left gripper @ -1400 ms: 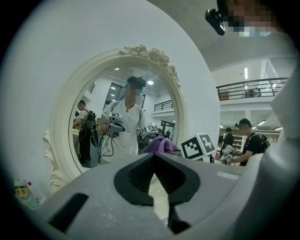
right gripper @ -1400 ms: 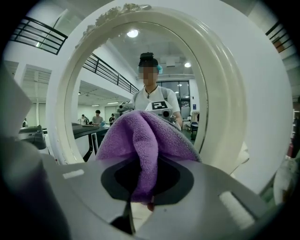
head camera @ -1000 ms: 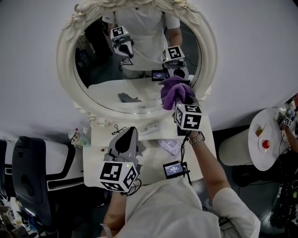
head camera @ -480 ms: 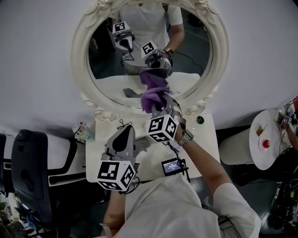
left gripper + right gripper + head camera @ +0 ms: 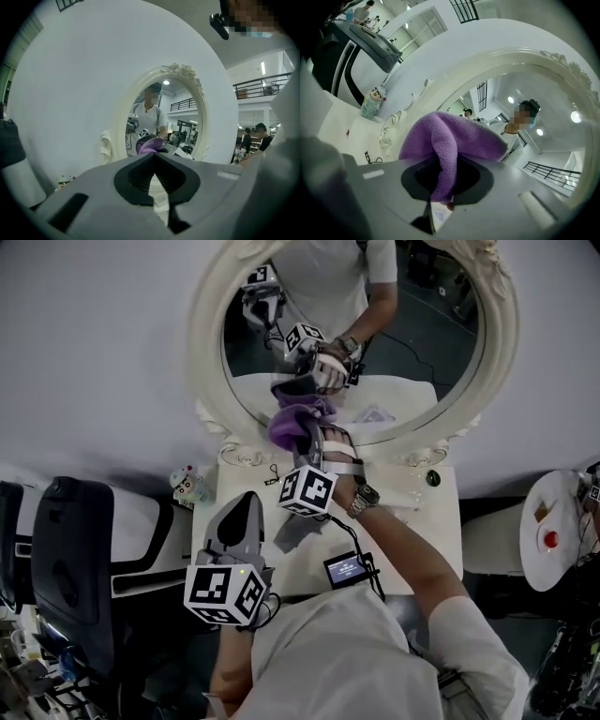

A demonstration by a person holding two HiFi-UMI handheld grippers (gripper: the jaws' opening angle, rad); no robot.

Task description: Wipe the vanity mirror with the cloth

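Note:
The vanity mirror, an oval glass [image 5: 422,343] in an ornate white frame [image 5: 208,352], stands at the back of a white table. My right gripper [image 5: 309,439] is shut on a purple fleece cloth [image 5: 295,425], which presses against the lower left of the glass, just above the frame. In the right gripper view the cloth [image 5: 450,140] bulges out of the jaws with the mirror frame [image 5: 454,70] arching close behind. My left gripper [image 5: 249,512] hovers low over the table's left part, away from the mirror, shut and holding nothing. Its own view has the mirror [image 5: 164,117] ahead of it.
The white vanity table [image 5: 422,549] carries a small screen device [image 5: 347,568], a flat packet [image 5: 403,491] and a dark round item [image 5: 432,478]. A small figurine [image 5: 190,486] sits at its left corner. There is a dark chair [image 5: 66,549] on the left and a round white side table [image 5: 553,531] on the right.
The right gripper has swept the cloth leftward along the lower glass, from its right side to its left. The left gripper has stayed over the table.

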